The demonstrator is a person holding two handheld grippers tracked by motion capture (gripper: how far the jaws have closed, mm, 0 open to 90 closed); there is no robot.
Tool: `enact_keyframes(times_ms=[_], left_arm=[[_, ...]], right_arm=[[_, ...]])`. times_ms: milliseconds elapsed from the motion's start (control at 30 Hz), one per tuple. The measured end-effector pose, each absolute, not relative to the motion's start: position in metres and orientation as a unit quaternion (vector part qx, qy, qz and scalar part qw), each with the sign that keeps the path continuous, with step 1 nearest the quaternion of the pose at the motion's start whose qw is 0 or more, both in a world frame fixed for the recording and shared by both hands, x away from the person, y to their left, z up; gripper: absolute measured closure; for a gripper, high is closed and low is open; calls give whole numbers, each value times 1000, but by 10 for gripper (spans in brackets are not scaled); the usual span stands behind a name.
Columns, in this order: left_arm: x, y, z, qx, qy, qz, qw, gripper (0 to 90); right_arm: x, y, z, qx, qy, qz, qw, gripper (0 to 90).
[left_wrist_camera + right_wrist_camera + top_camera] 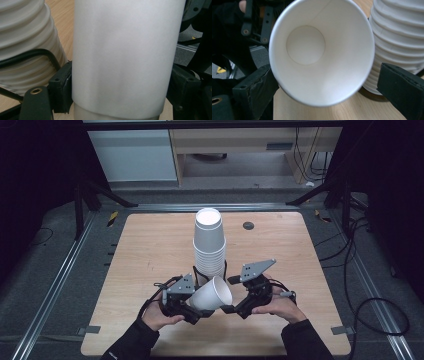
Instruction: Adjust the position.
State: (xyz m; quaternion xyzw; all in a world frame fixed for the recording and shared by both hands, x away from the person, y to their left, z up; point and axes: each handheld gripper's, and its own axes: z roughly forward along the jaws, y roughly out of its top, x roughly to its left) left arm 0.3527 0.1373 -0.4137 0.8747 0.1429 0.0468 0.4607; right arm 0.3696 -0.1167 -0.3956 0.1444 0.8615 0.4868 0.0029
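Left tool (199, 312) clamps cup (212, 294); stack (209, 242) just behind.

We find the stack (210, 245) standing at mid-table (150, 250). The cup (214, 294) lies tilted just before the stack, between the left gripper (192, 306) and the right gripper (235, 295), its mouth toward the right gripper
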Motion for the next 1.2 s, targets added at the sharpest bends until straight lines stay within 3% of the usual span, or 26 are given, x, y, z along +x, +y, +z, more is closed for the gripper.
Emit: enact_keyframes(times_ms=[1200], left_arm=[[349, 131, -411, 871, 134, 54, 469, 208]], right_arm=[[374, -101, -400, 141, 847, 512, -28, 75]])
